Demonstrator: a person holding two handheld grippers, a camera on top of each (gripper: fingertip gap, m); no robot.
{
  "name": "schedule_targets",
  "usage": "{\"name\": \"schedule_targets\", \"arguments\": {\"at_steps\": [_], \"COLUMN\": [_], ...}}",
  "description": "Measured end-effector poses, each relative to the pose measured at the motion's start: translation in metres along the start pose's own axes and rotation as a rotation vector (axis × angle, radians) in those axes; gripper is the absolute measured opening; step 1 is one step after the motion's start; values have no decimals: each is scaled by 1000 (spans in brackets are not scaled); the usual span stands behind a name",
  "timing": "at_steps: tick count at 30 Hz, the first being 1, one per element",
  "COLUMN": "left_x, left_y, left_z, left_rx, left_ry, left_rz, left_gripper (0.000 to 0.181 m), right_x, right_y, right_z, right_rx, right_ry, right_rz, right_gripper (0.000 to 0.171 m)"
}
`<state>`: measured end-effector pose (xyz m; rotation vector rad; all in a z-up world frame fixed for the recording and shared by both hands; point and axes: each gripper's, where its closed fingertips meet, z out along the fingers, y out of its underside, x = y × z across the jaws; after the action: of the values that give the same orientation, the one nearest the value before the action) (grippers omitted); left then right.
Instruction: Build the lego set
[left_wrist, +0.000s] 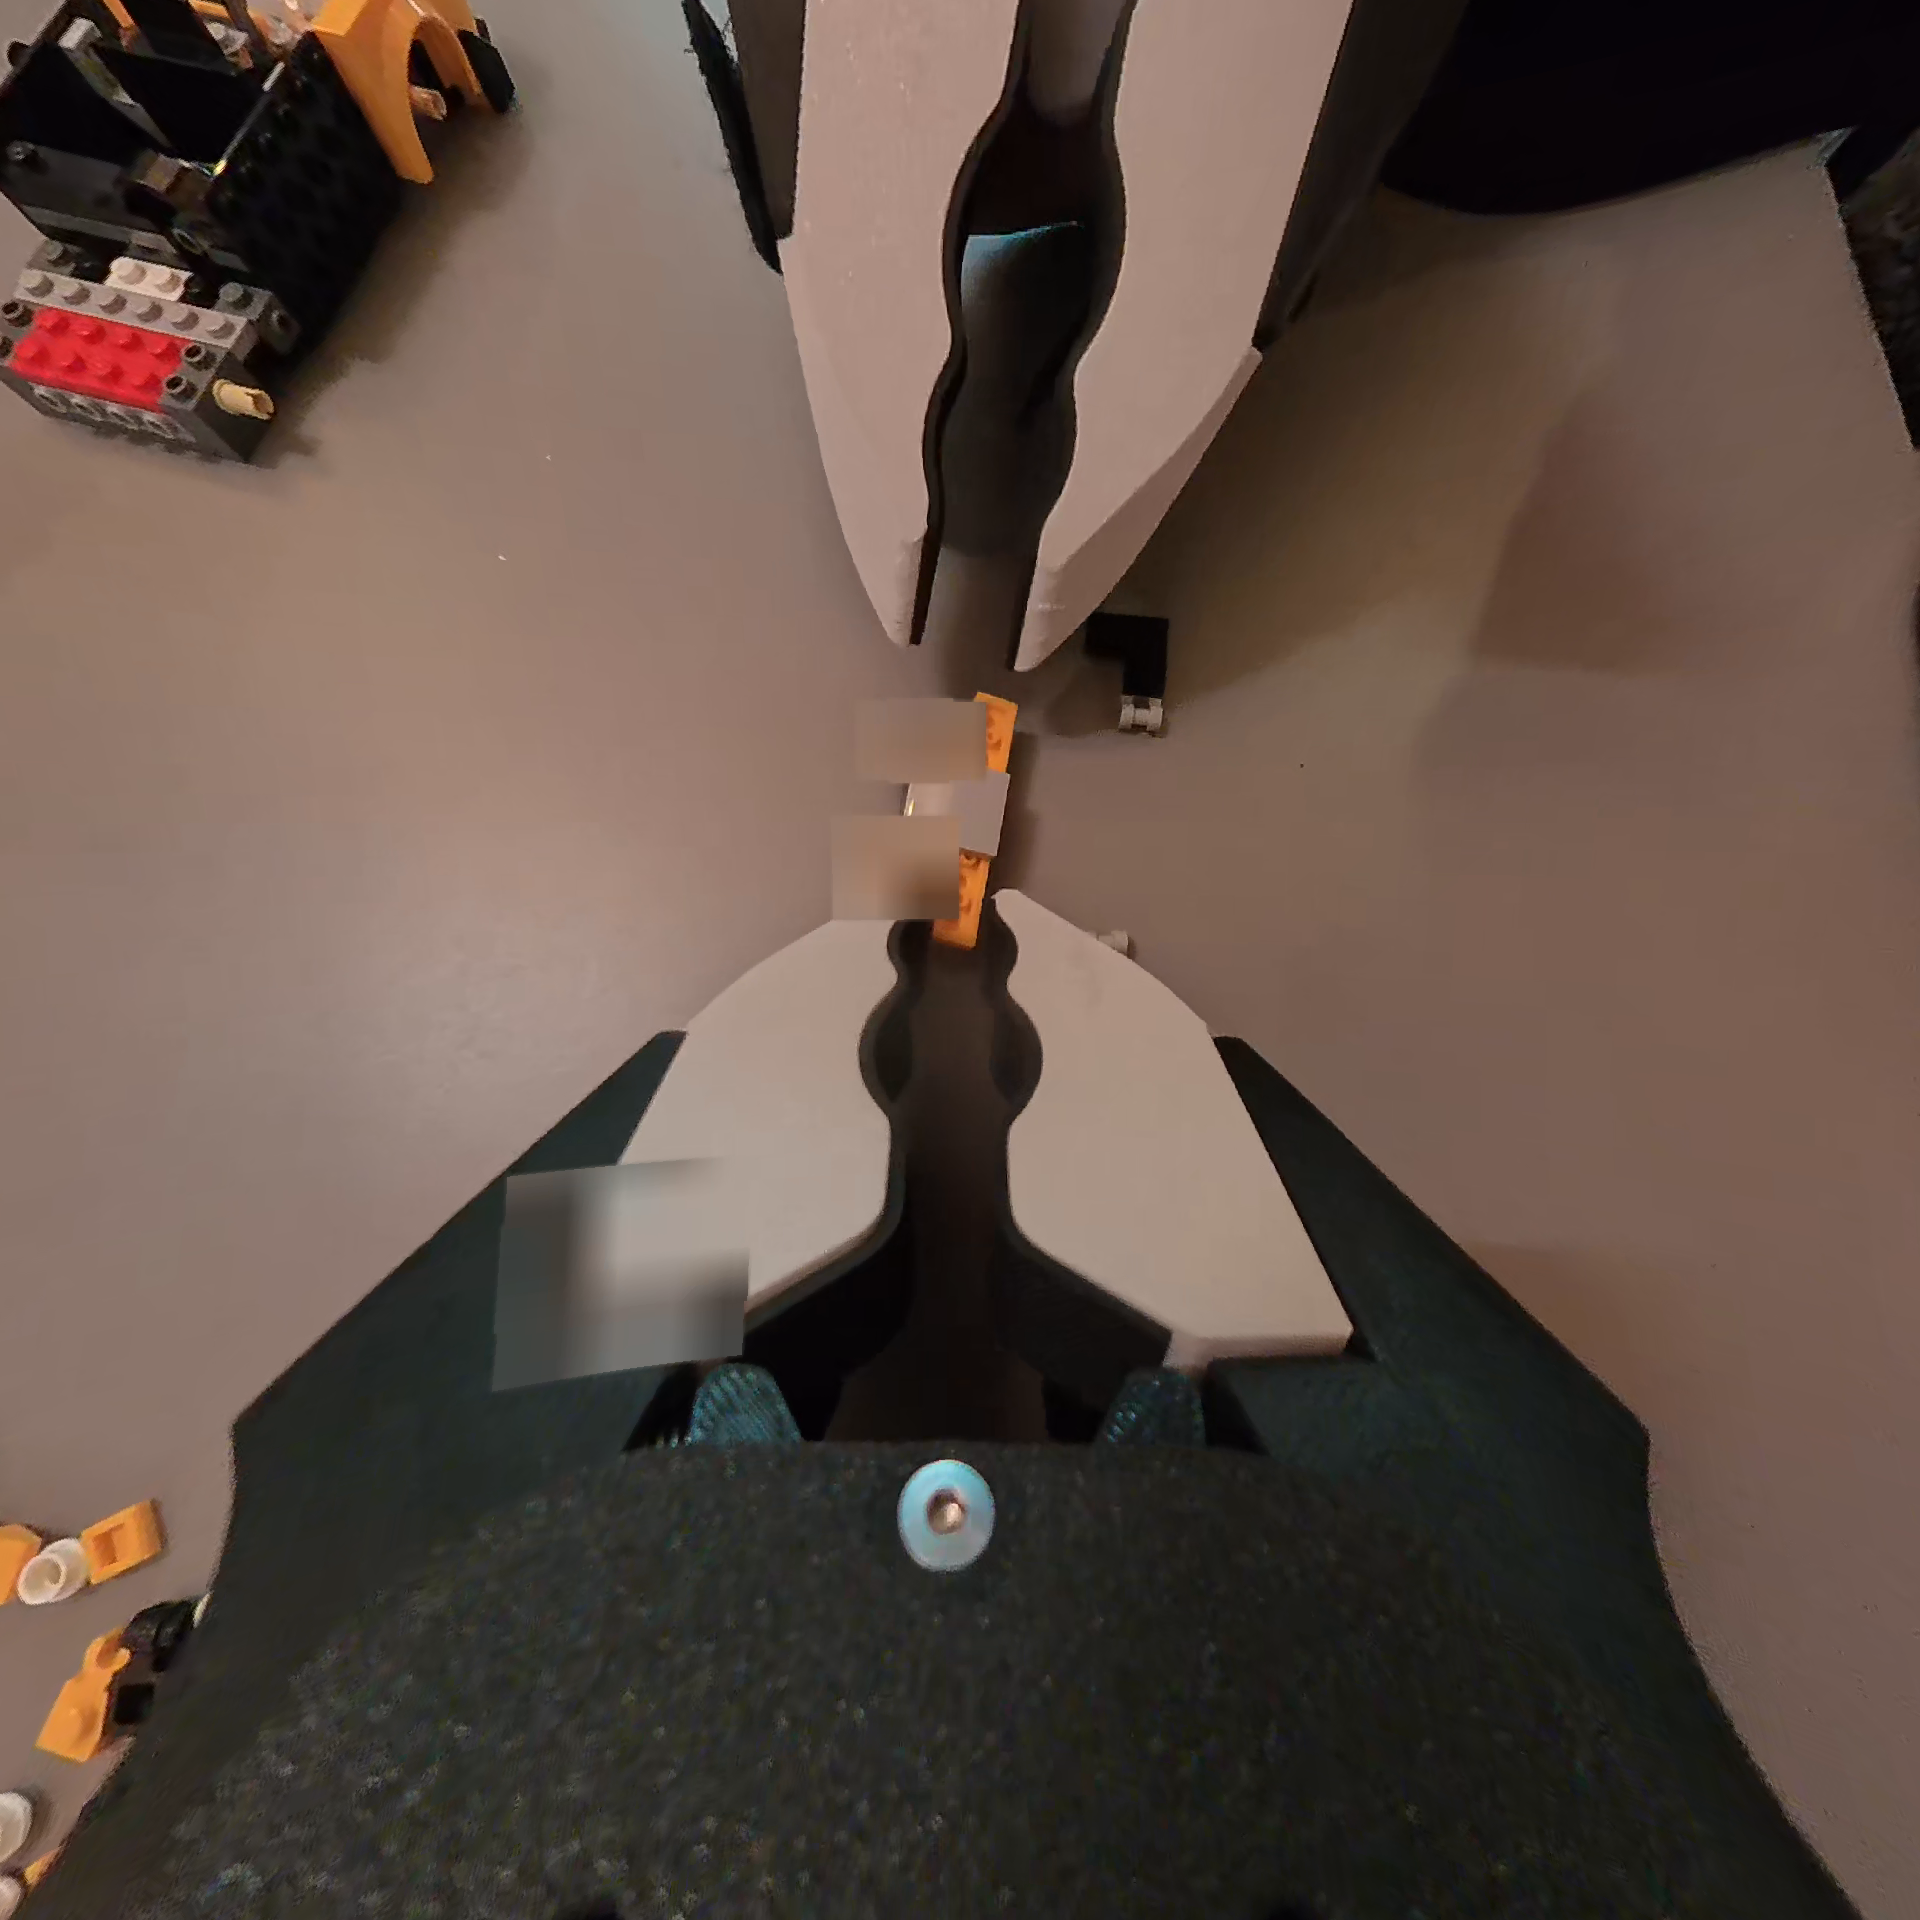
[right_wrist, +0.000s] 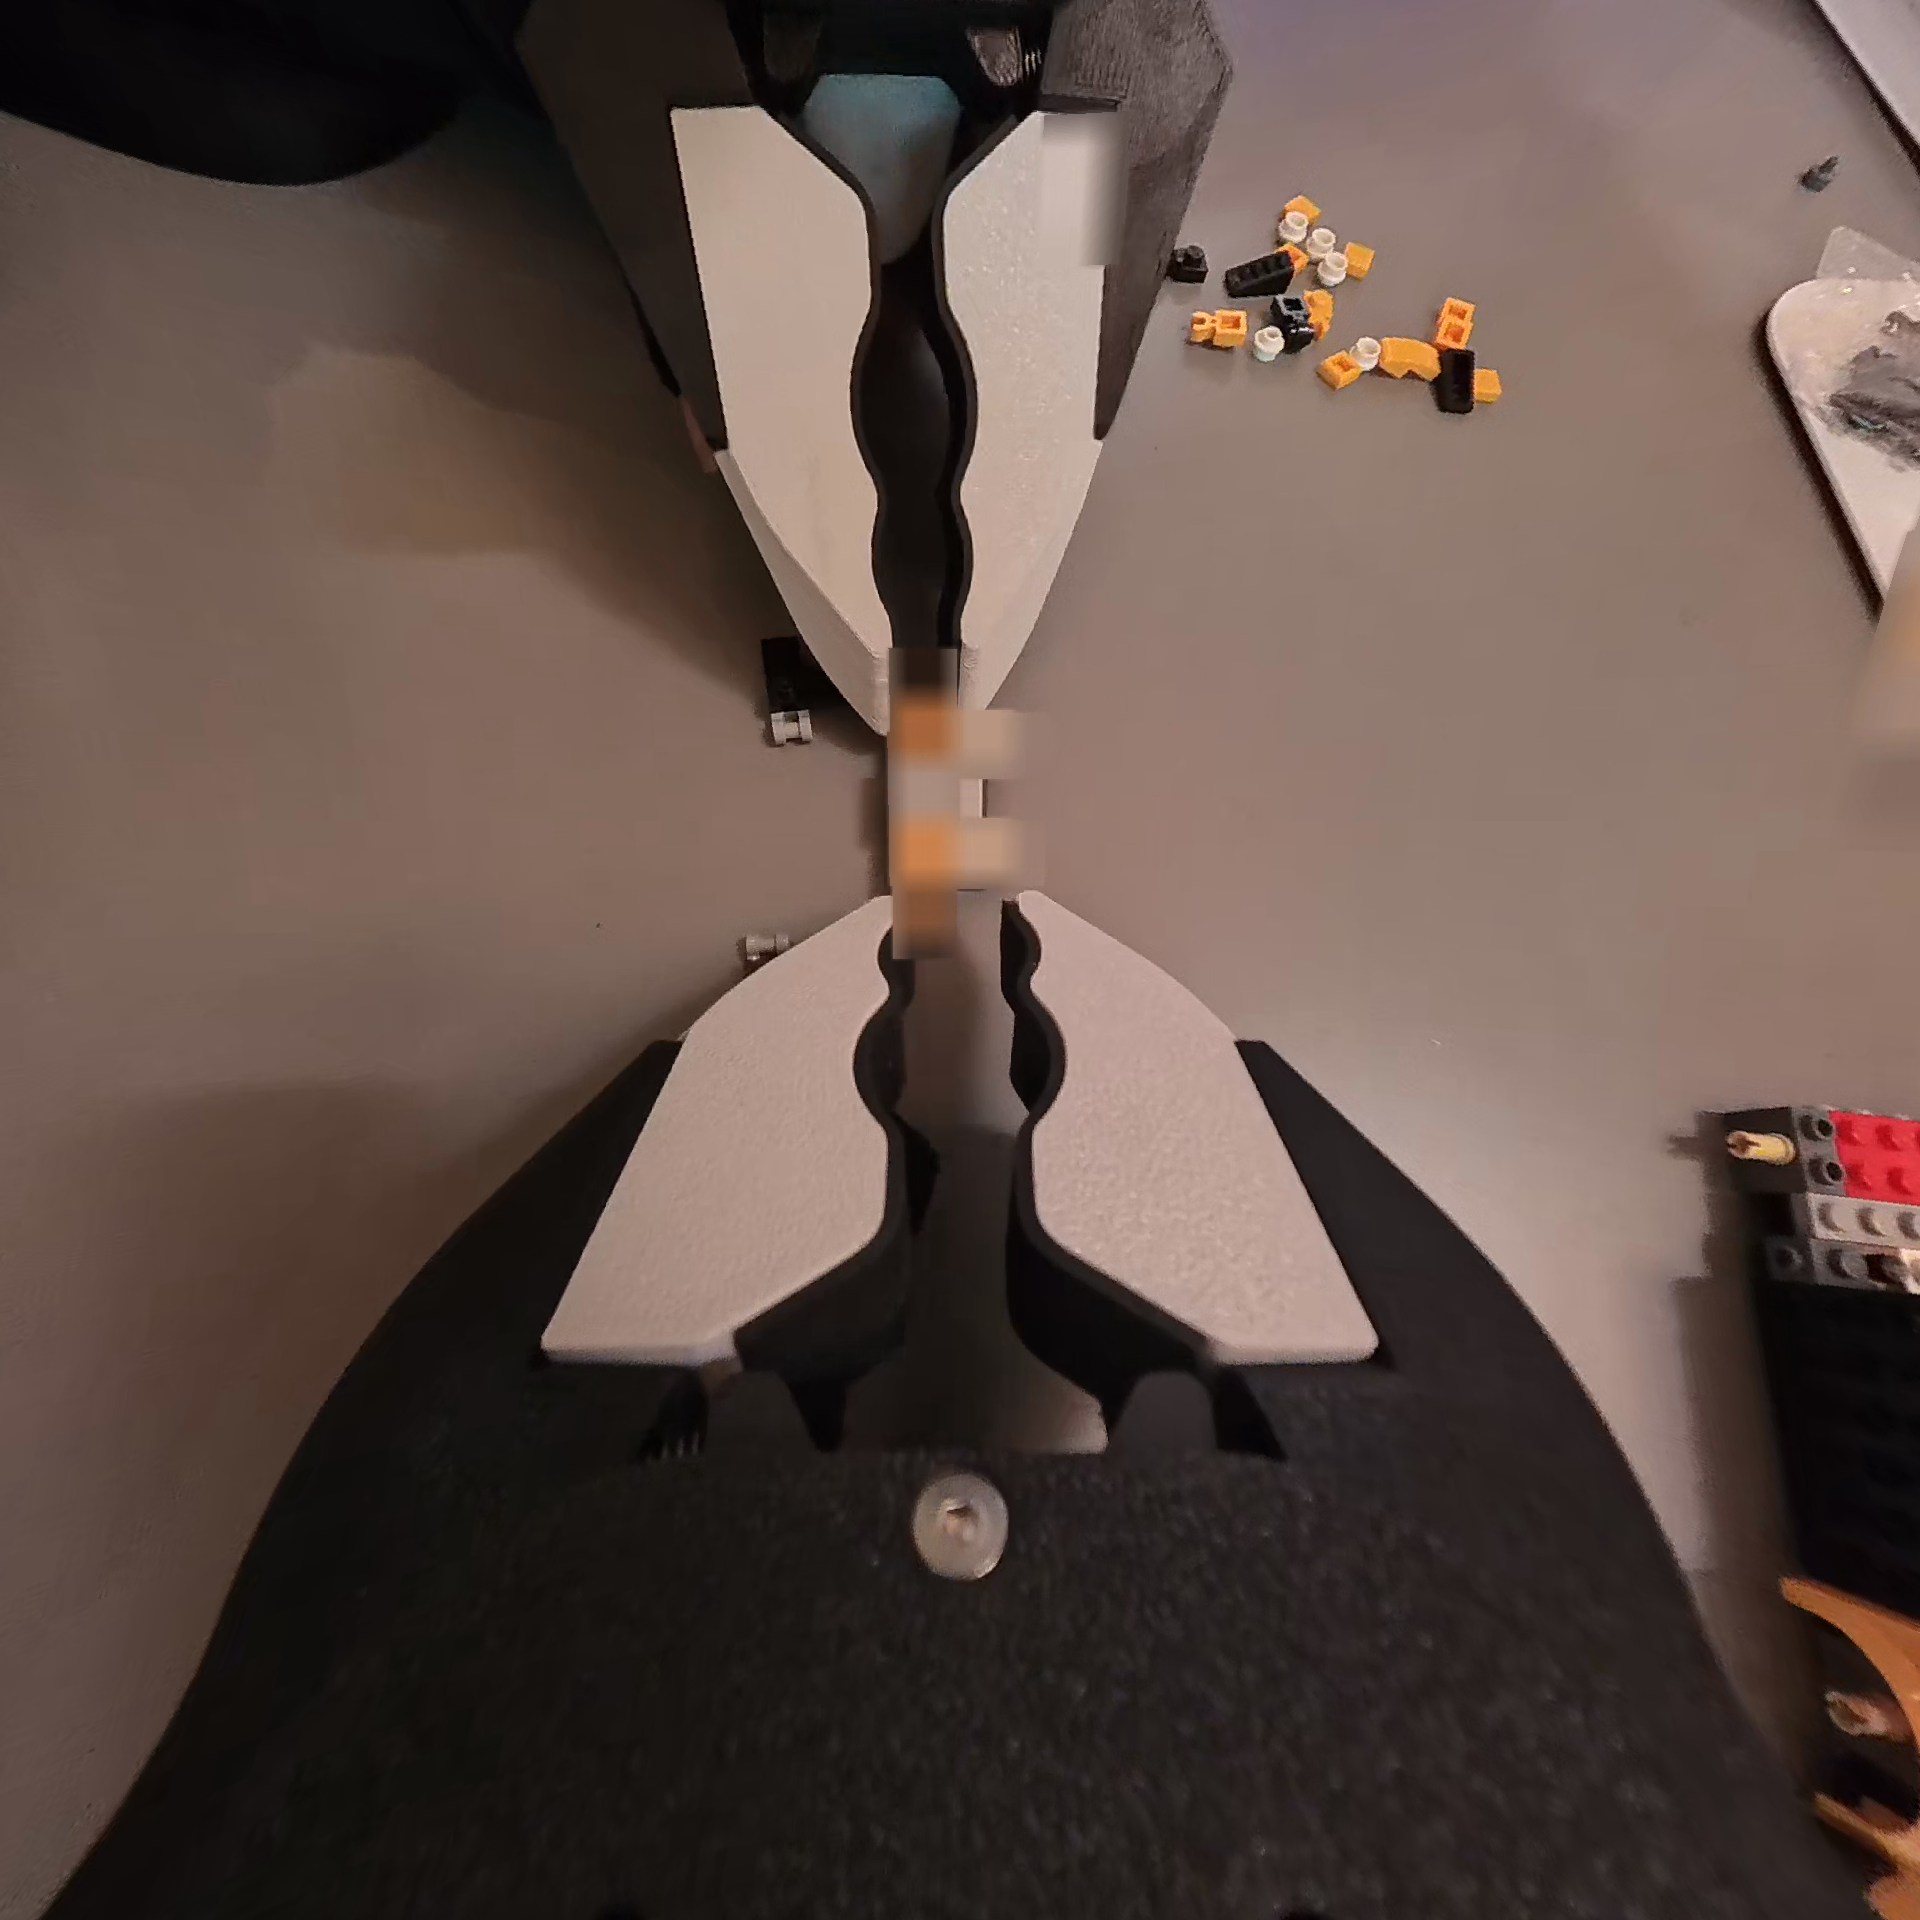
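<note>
Black gripper housing fills the foreground in both wrist views. From it, the left gripper pinches 1 end of a small orange and grey lego strip. Facing it, the right gripper has its jaws slightly apart around the other end; whether they actually press the strip is unclear. Mosaic patches hide much of the piece. Held between both tips, it sits just above the grey table. Nearby lies a small black piece. Farther off stands a partly built model, black with red and orange parts. Loose orange, white and black pieces remain unused, so much building seems left.
</note>
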<state>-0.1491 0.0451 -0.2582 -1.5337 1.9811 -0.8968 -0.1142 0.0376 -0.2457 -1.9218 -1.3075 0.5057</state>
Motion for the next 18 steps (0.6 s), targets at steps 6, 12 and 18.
{"name": "schedule_targets", "arguments": {"at_steps": [6, 12, 18], "left_x": [8, 13, 12], "left_y": [2, 3, 3], "left_z": [-3, -6, -6], "left_rx": [7, 17, 23], "left_ry": [55, 94, 89], "left_rz": [12, 28, 35], "left_gripper": [9, 9, 10], "right_x": [-3, -15, -18], "right_y": [5, 15, 18], "right_z": [-5, -10, -14], "right_rx": [-21, -77, -89], "right_ry": [-31, -111, -127], "right_rz": [0, -8, -15], "right_gripper": [18, 22, 22]}}
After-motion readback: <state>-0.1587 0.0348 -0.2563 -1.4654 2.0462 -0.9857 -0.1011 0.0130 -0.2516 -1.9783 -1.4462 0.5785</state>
